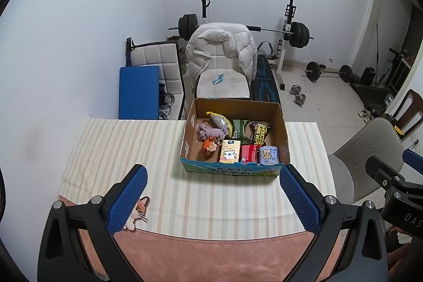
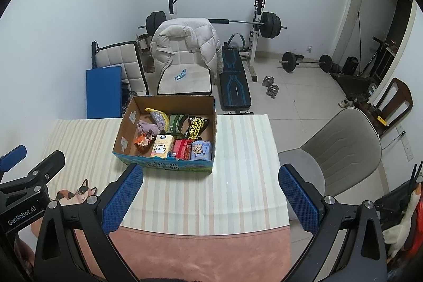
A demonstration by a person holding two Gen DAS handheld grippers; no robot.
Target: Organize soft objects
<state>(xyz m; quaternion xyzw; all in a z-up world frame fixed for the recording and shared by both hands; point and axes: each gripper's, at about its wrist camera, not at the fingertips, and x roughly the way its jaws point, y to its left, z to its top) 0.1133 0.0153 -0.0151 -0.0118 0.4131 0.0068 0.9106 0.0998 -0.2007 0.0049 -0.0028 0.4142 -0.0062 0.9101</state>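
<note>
An open cardboard box (image 1: 280,123) stands on the striped tablecloth (image 1: 132,149) toward the far edge of the table, its long axis running left to right across both views, its printed front wall (image 2: 171,165) facing the cameras. Contents, back row, left to right: a yellow pouch with a glittery face (image 1: 220,120) lying obliquely, a green packet (image 1: 239,127), and a black packet lettered in yellow (image 1: 260,134) tilted with its top toward the far right. Below the pouch lies a crumpled mauve cloth (image 1: 211,132). Front row, left to right: an orange wrapper (image 1: 210,146), a yellow tissue pack with a bear print (image 1: 230,152) standing with its long axis front to back, a red pack (image 1: 248,152), and a pale blue pack with a cartoon figure (image 1: 268,155) at the front right corner. A cat-shaped plush (image 2: 76,193) lies flat on the cloth near the table's front left corner, well apart from the box, head toward the right in the right wrist view. The left gripper (image 1: 211,200) and right gripper (image 2: 211,198) both hover above the near table edge, jaws wide apart, nothing between the blue pads (image 1: 298,198). Behind the table: a chair draped with a white padded jacket (image 1: 222,49) and a barbell rack (image 2: 259,25).
</note>
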